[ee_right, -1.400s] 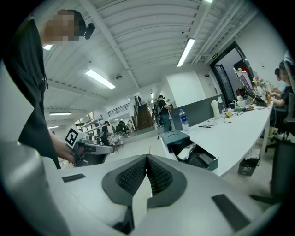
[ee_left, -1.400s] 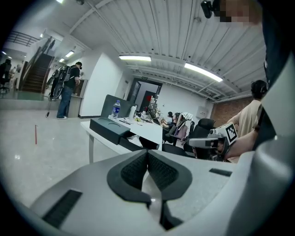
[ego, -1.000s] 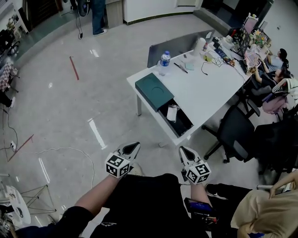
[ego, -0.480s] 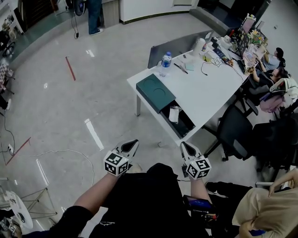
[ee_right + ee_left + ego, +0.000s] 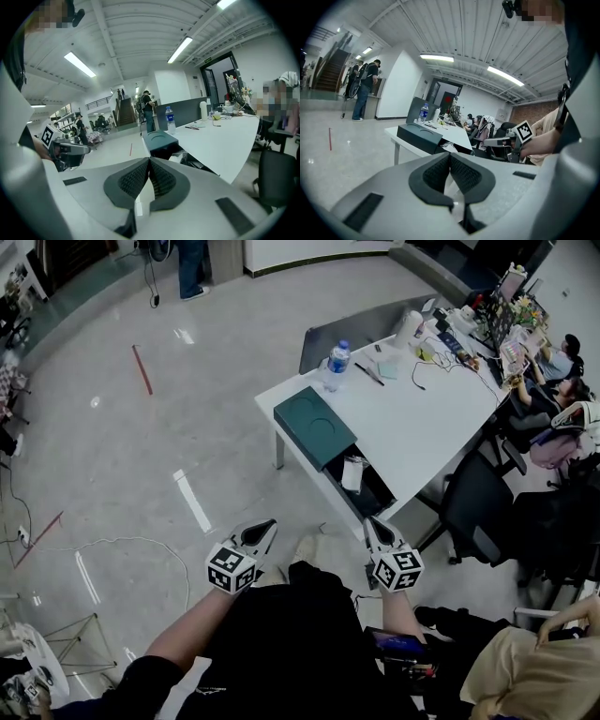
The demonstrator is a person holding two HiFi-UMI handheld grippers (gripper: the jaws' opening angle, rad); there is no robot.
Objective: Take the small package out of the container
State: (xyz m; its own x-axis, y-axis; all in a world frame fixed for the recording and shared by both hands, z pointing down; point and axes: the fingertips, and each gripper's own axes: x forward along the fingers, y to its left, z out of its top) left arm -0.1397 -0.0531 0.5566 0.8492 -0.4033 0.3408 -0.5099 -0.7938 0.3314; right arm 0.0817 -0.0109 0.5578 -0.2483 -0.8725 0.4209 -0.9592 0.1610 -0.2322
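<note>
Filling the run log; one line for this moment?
phase: pre-grasp | left gripper: shut, empty | right gripper: shut, empty | package: in container on table

The flat rectangular box point(image 5: 314, 426) is dark green, the surface point(image 5: 422, 427) white, the open container point(image 5: 377, 500) black, the small package point(image 5: 352, 472) white.

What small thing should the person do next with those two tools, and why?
Probably step closer to the table: the left gripper and right gripper hang short of it, jaws together and empty, while the small package lies in the open container.
</note>
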